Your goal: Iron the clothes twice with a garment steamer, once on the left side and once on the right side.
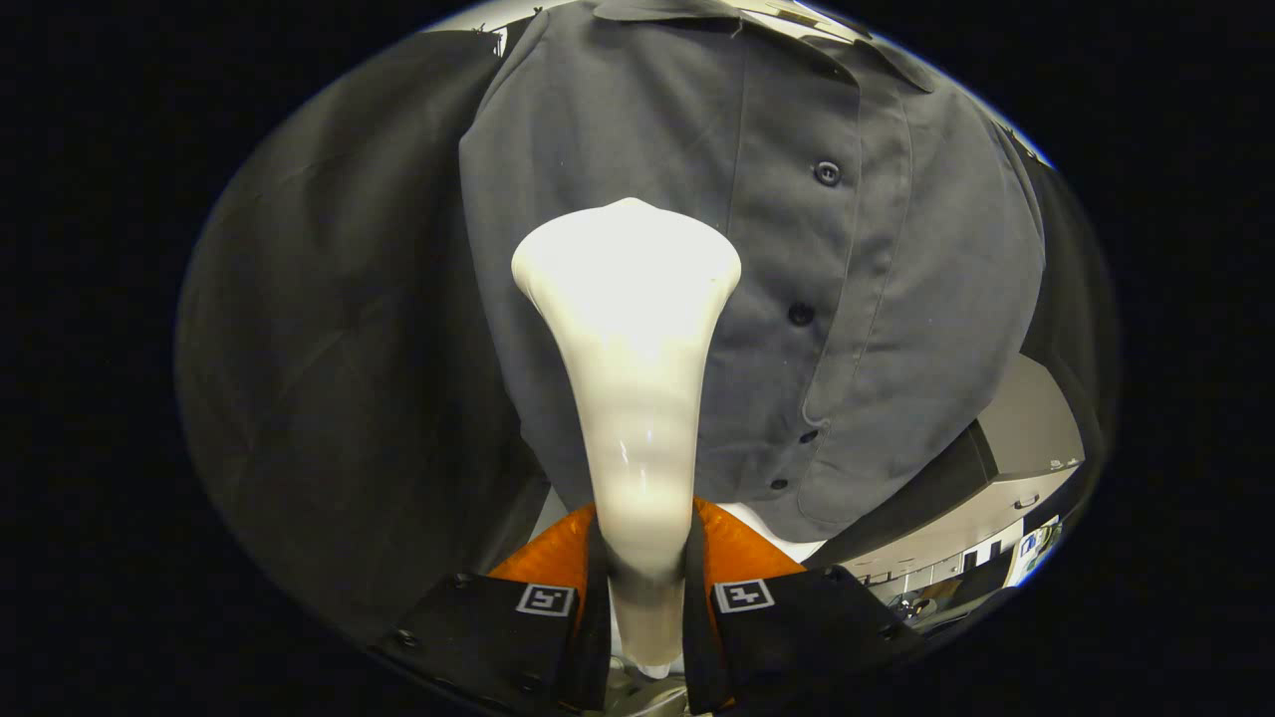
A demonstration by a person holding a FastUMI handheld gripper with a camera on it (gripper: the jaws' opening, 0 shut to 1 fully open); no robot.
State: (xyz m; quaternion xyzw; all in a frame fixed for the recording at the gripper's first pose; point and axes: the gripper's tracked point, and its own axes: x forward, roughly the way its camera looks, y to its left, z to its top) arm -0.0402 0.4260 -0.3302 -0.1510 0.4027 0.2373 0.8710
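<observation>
Gripper view. The gripper (pixel 645 588) is clamping the garment steamer (pixel 631 339) by the narrow lower part of its white handle, one finger (pixel 588 597) pressing on each side, the tongs drawn together on it. The steamer is rising straight ahead from between the fingers, slim at the grip and flaring out to a broad rounded head at its far end. Strong light is glaring off the white plastic, washing out the surface detail of the head.

The head is sitting in front of the grey shirt (pixel 797 249), over the panel left of the button placket. Whether the head is actually touching the cloth cannot be told from this angle, since the face of the steamer is turned away from the camera.

The shirt is hanging upright beyond the fingers, its collar (pixel 677 8) at the top. A row of dark buttons (pixel 827 173) is running down the placket, just right of the steamer head and curving down towards the hem. The cloth is lying mostly smooth, with soft folds along the right panel.

Black booth cloth (pixel 339 349) is hanging behind and to the left of the shirt. Past the shirt's lower right edge, a pale counter with cabinets (pixel 1006 498) is showing, well apart from the steamer.
</observation>
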